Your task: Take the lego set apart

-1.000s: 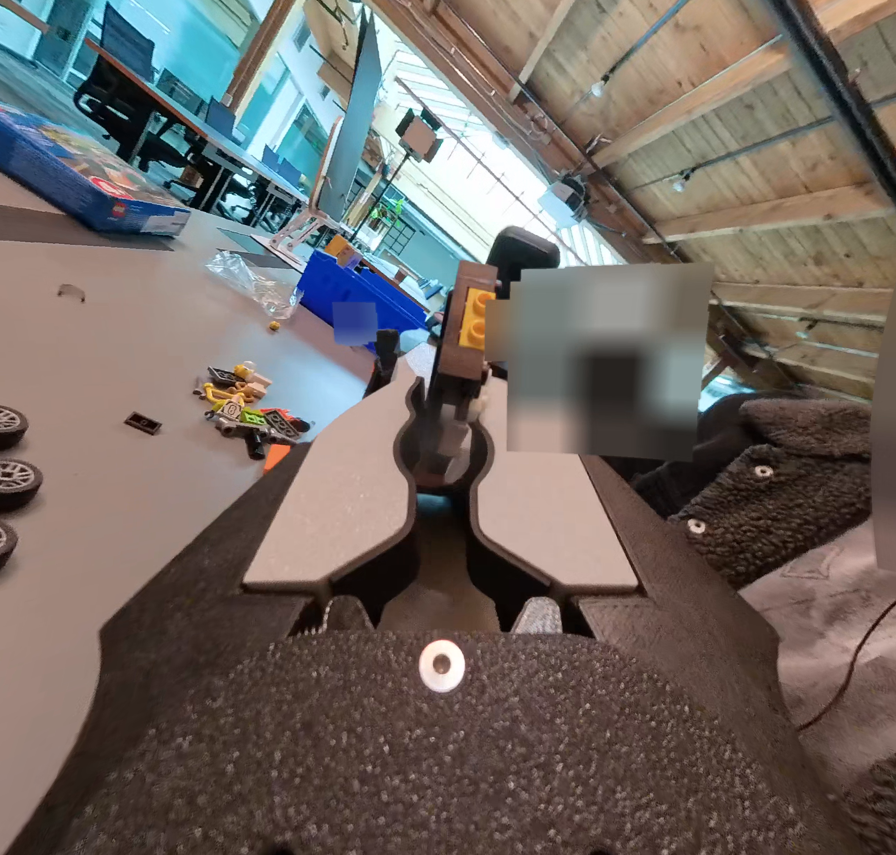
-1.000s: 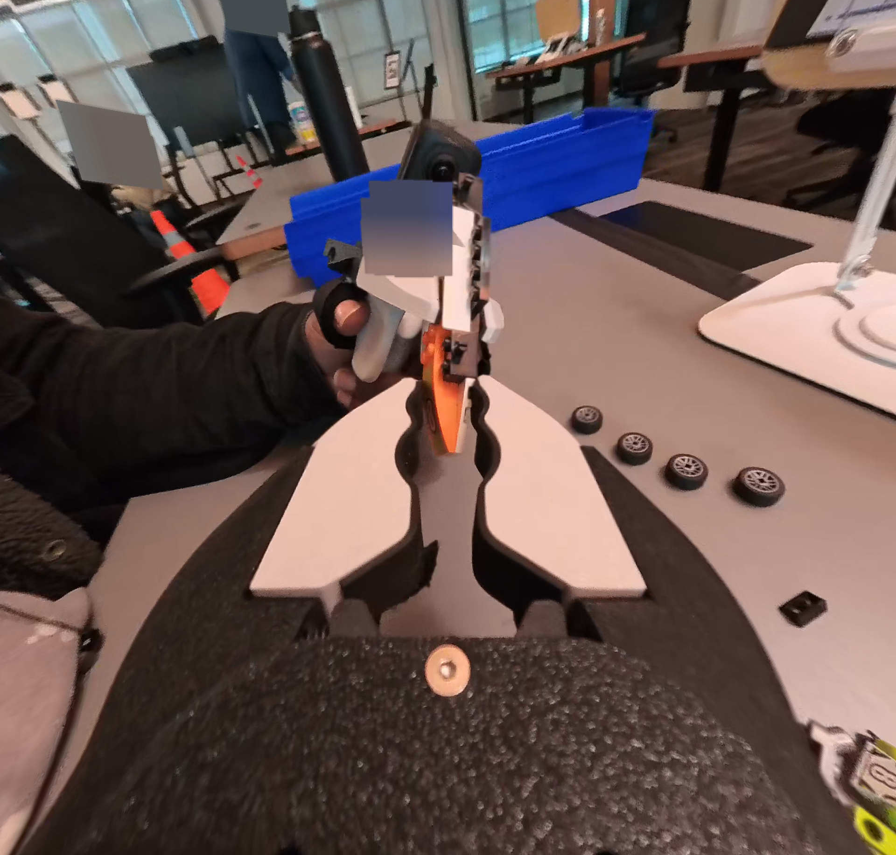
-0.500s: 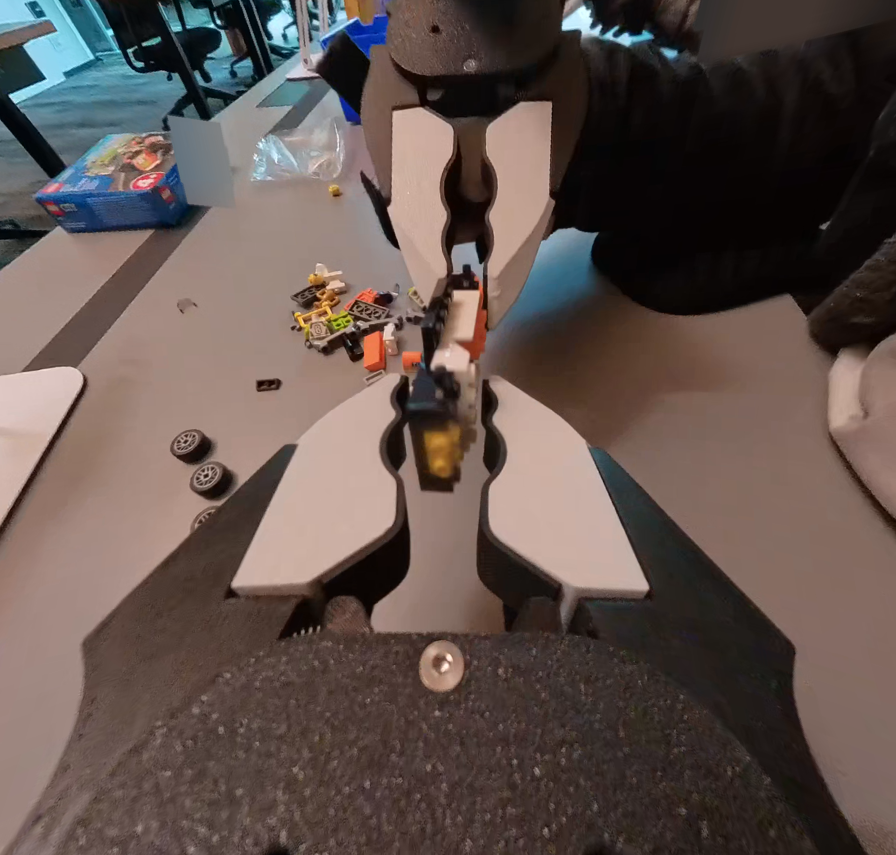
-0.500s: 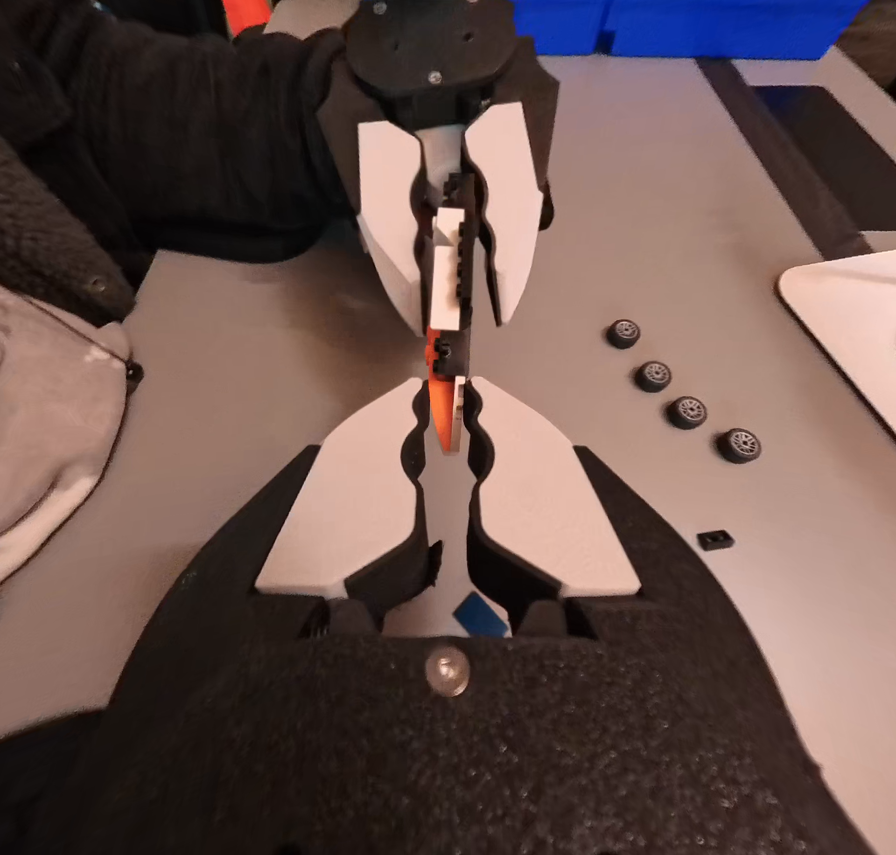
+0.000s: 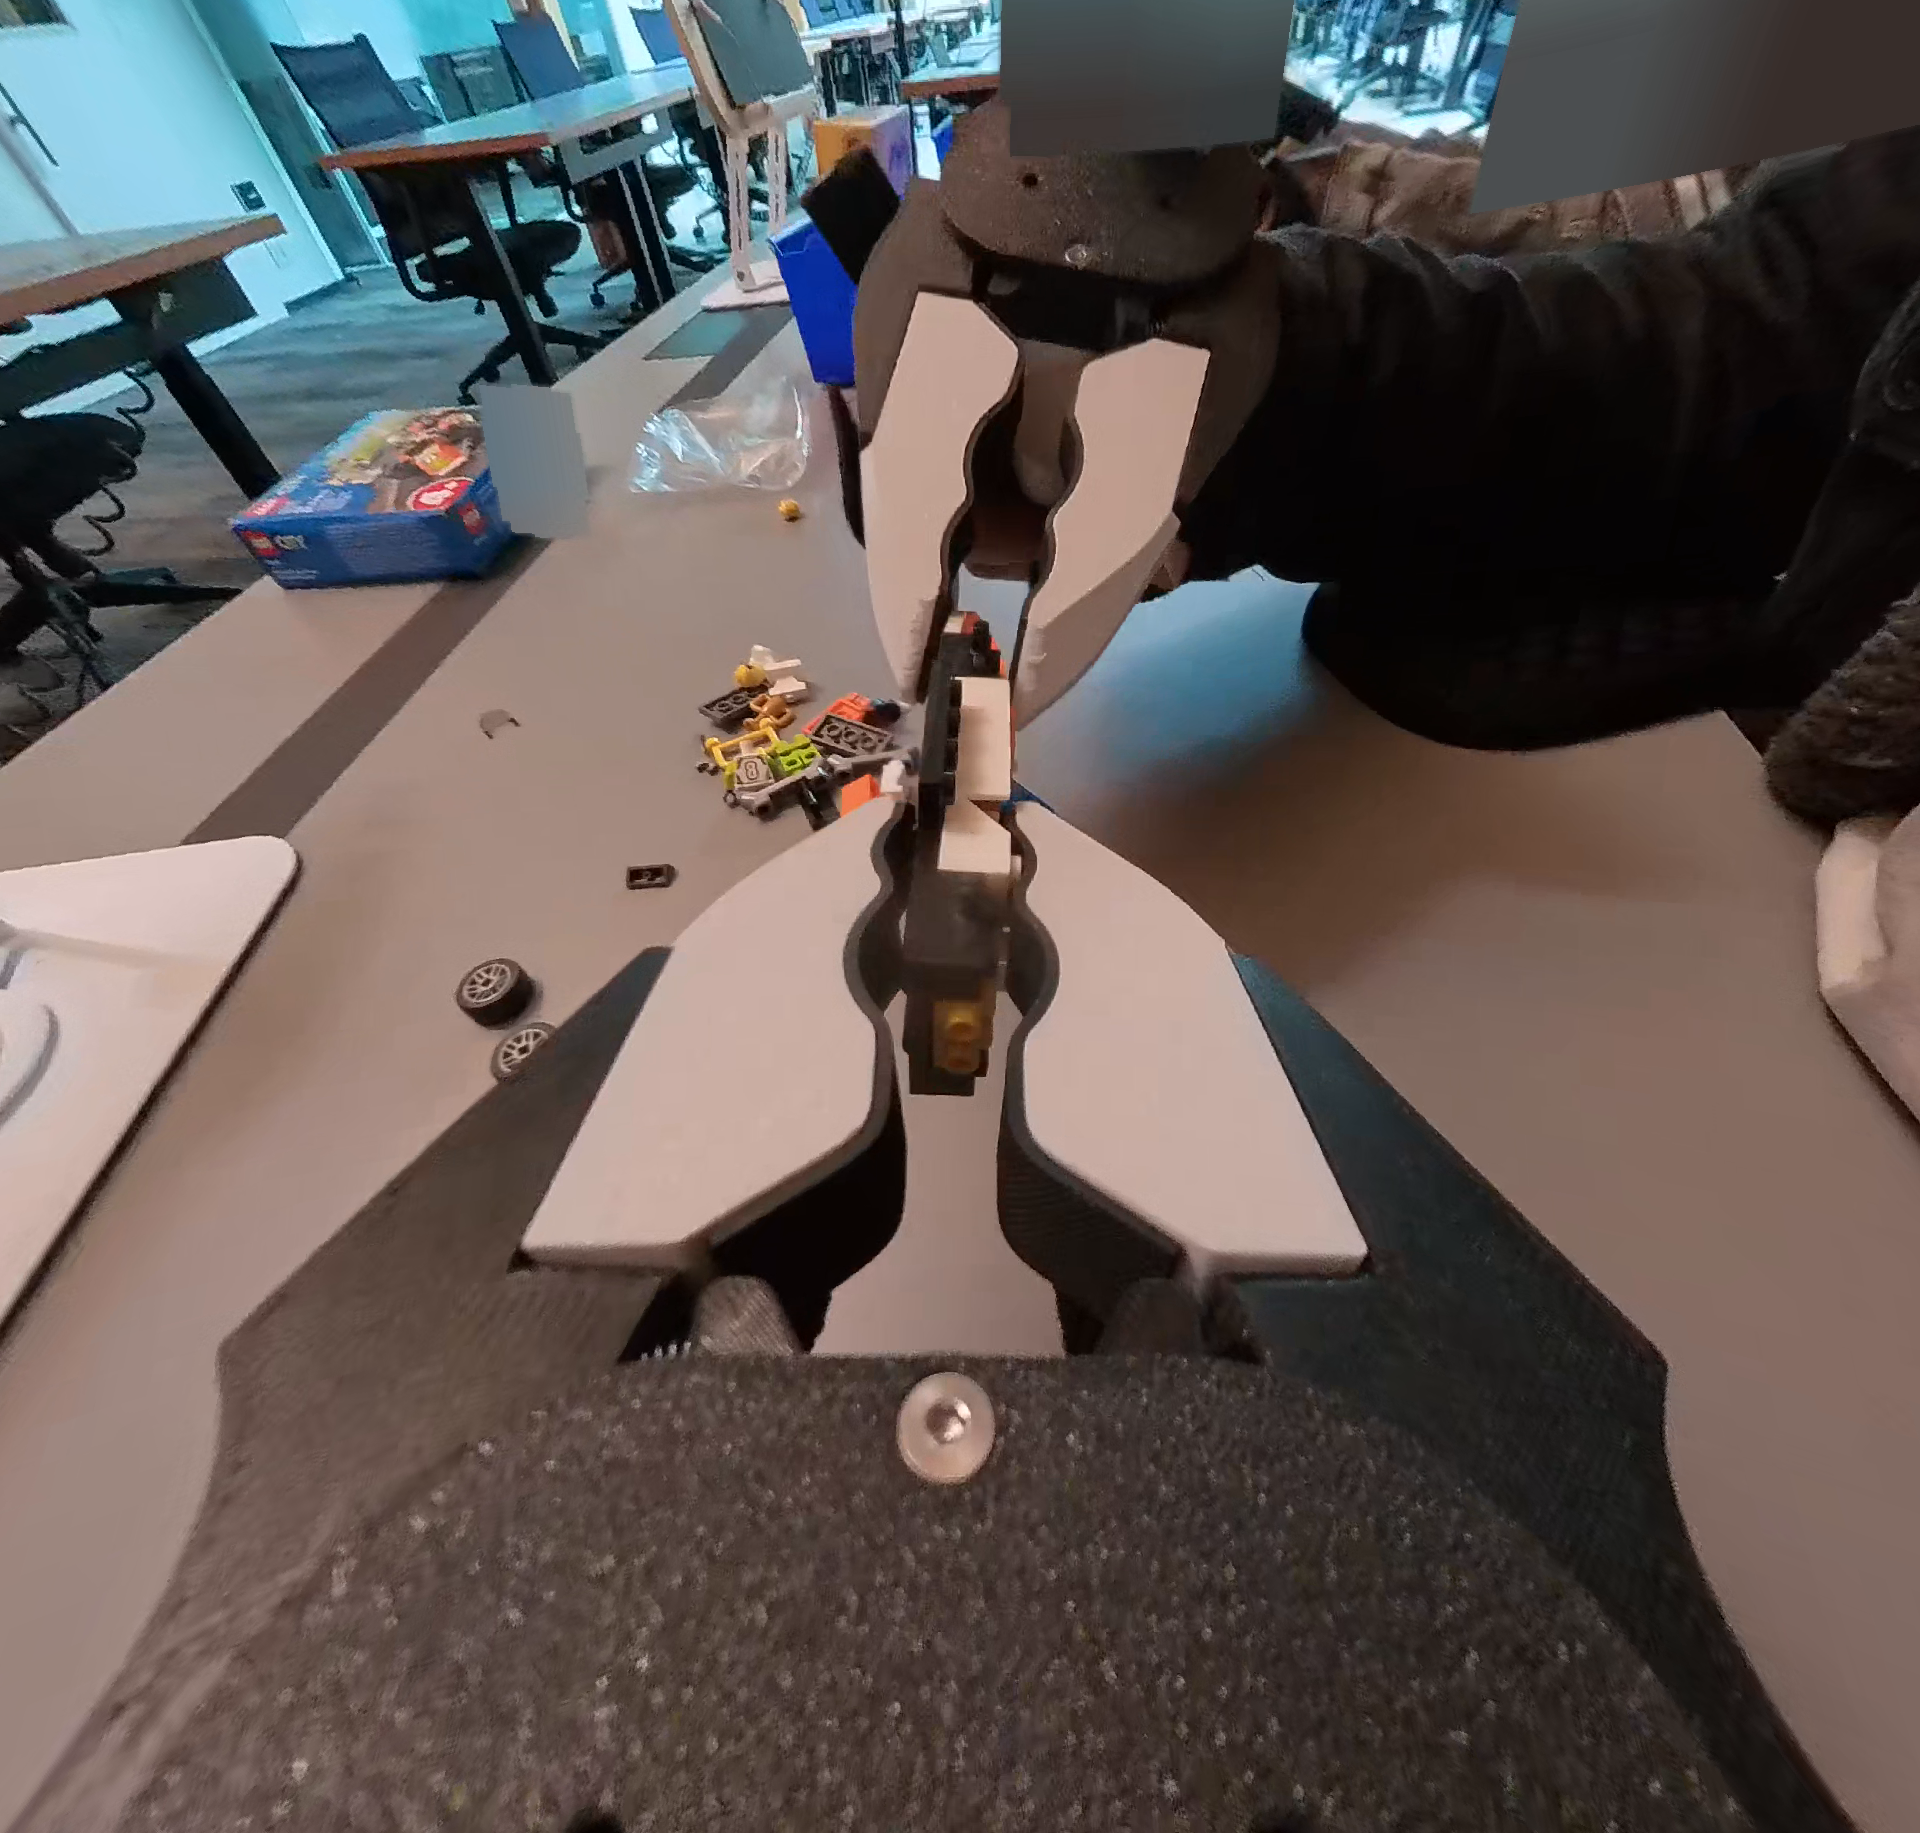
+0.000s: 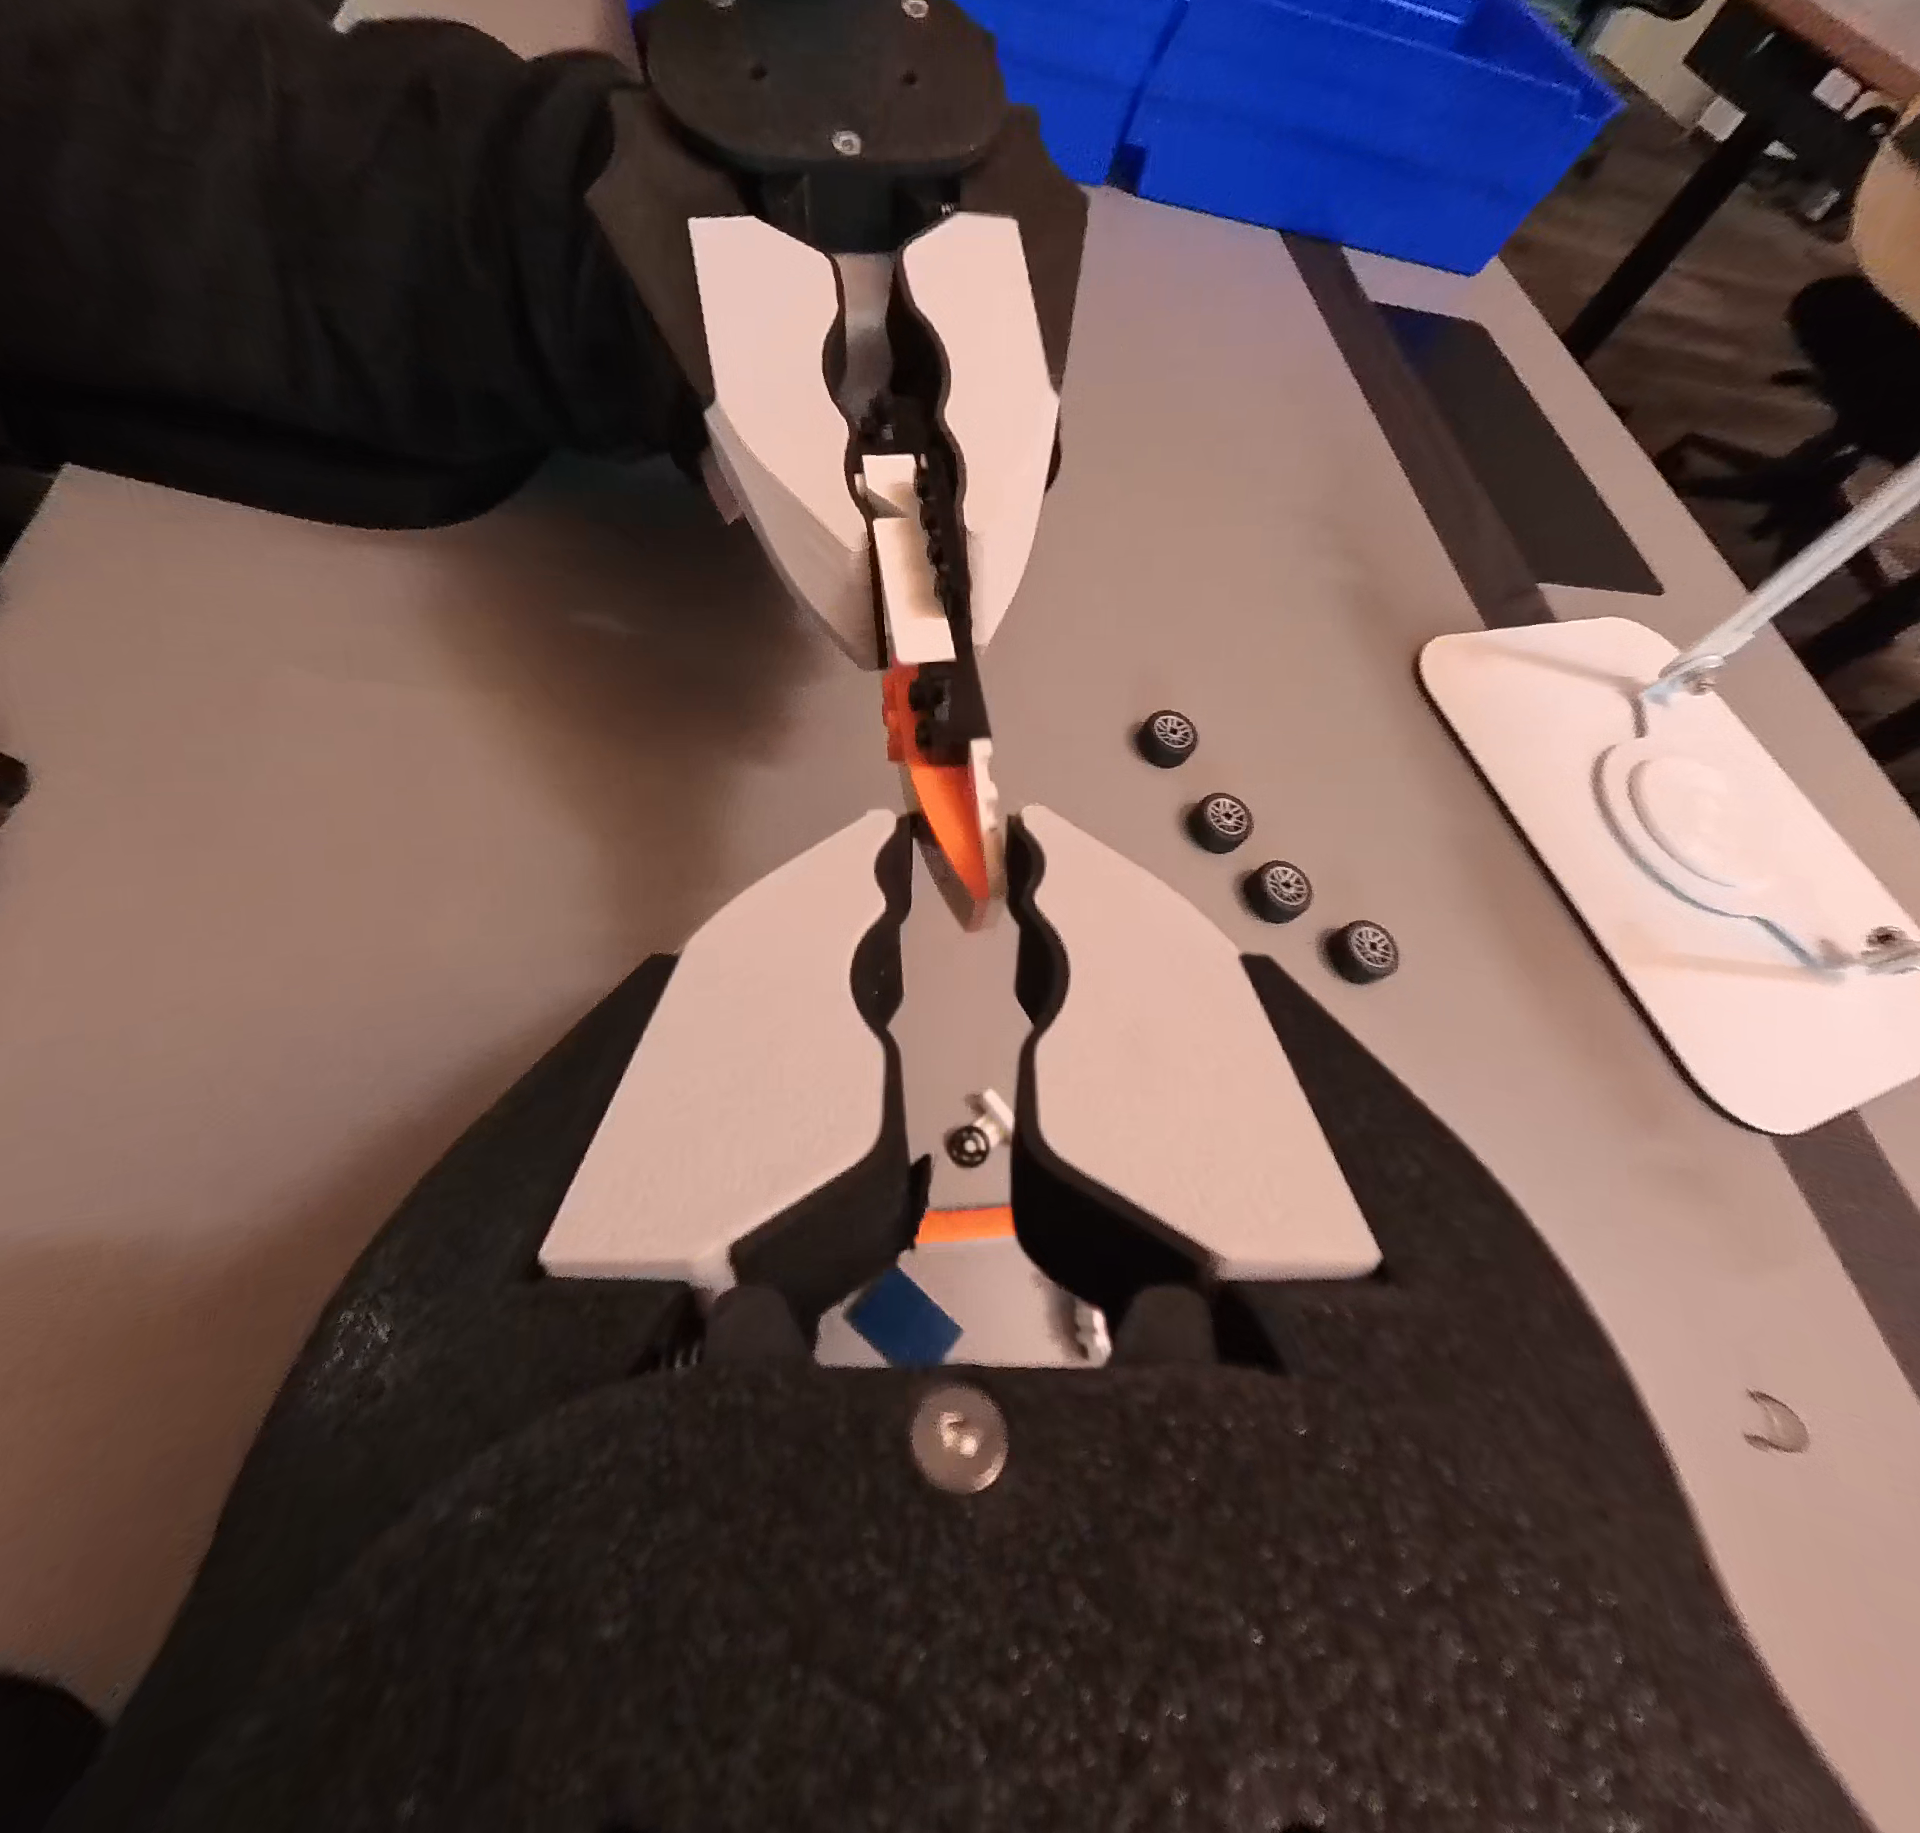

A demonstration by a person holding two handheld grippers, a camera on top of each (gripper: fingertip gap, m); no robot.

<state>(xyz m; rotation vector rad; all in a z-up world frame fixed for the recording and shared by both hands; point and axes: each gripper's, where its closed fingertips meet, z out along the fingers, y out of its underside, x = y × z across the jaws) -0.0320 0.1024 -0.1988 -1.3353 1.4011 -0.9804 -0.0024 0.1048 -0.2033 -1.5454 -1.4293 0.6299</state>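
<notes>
A lego assembly [image 5: 971, 744] of black, white, orange and yellow bricks hangs above the grey table [image 5: 1351, 952], spanning two grippers that face each other. My left gripper [image 5: 956, 838] is shut on its black and white end, and the yellow brick [image 5: 961, 1035] sits deep between the fingers. My right gripper [image 6: 961, 827] is shut on the orange pointed end [image 6: 951, 827]. The right gripper also shows in the left wrist view [image 5: 977, 661]. The left gripper shows in the right wrist view [image 6: 930, 640], clamped on the white and black part [image 6: 914, 578].
A pile of loose lego parts [image 5: 790, 755] lies on the table behind the assembly. Several wheels [image 6: 1226, 820] stand in a row. A small black plate [image 5: 650, 876], a lego box [image 5: 374, 505], a plastic bag [image 5: 727, 448], blue bins [image 6: 1299, 90] and a white lamp base [image 6: 1662, 848] surround them. Only a small space, under 4 cm, lies between the two pairs of fingers.
Both grippers tipped down from pointing across the room to facing each other over the table. My left gripper's jaws widened, then closed again deeper on the assembly. The right kept hold of the orange end.
</notes>
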